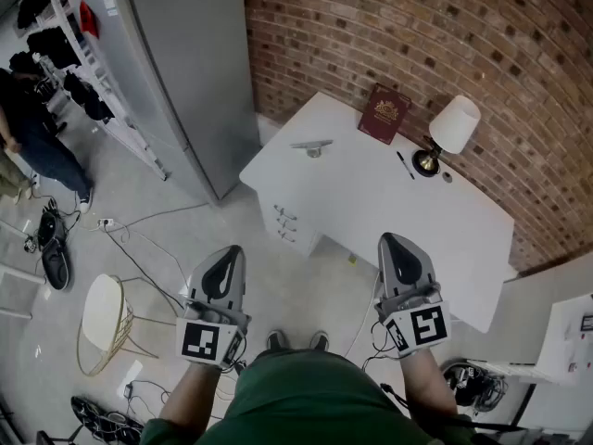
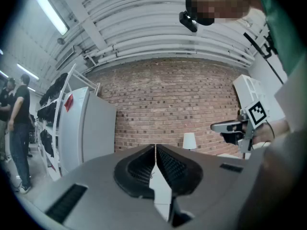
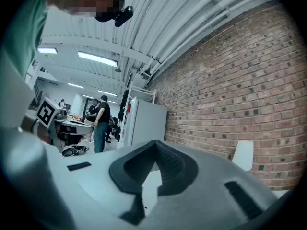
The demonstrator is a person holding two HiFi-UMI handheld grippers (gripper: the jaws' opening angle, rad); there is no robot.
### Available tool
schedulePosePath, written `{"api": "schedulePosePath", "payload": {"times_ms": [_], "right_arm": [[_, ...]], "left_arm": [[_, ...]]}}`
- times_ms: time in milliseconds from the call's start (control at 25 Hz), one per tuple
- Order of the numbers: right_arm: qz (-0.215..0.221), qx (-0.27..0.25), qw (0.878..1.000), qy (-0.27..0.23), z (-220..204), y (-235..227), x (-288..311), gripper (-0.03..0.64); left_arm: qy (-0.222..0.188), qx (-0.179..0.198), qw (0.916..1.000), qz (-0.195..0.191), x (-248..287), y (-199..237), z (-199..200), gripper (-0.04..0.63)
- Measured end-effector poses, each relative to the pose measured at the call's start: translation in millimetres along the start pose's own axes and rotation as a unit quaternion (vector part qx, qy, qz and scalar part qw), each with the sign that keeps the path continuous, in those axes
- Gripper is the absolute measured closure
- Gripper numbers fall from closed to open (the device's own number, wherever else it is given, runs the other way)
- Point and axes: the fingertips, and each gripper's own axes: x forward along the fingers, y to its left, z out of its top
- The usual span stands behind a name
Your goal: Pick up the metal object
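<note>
The metal object (image 1: 312, 146), a small silver piece with a flat top bar, lies on the white desk (image 1: 371, 202) near its far left corner. Both grippers hover over the floor in front of the desk, well short of the object. My left gripper (image 1: 230, 249) is shut with nothing between its ribbed pads (image 2: 168, 164), and it points up toward the brick wall in the left gripper view. My right gripper (image 1: 390, 239) is also shut and empty, its jaws meeting at the tip (image 3: 154, 143). The object appears in neither gripper view.
On the desk are a dark red book (image 1: 384, 113), a white-shaded lamp (image 1: 451, 133) and a pen (image 1: 405, 164). A tall grey cabinet (image 1: 185, 72) stands left of the desk. A wire-framed stool (image 1: 104, 318) and cables lie on the floor, with a person (image 1: 28, 133) at far left.
</note>
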Motion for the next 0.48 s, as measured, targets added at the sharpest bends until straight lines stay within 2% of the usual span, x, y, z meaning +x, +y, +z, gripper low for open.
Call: {"api": "schedulePosePath", "payload": {"times_ms": [480], "right_arm": [[-0.021,0.022,1.0,0.009,-2.9,17.9,10.5,0.621]], "left_arm": [[-0.008,-0.016,0.9998,-0.01,-8.7,30.7,-0.9,0.586]]}}
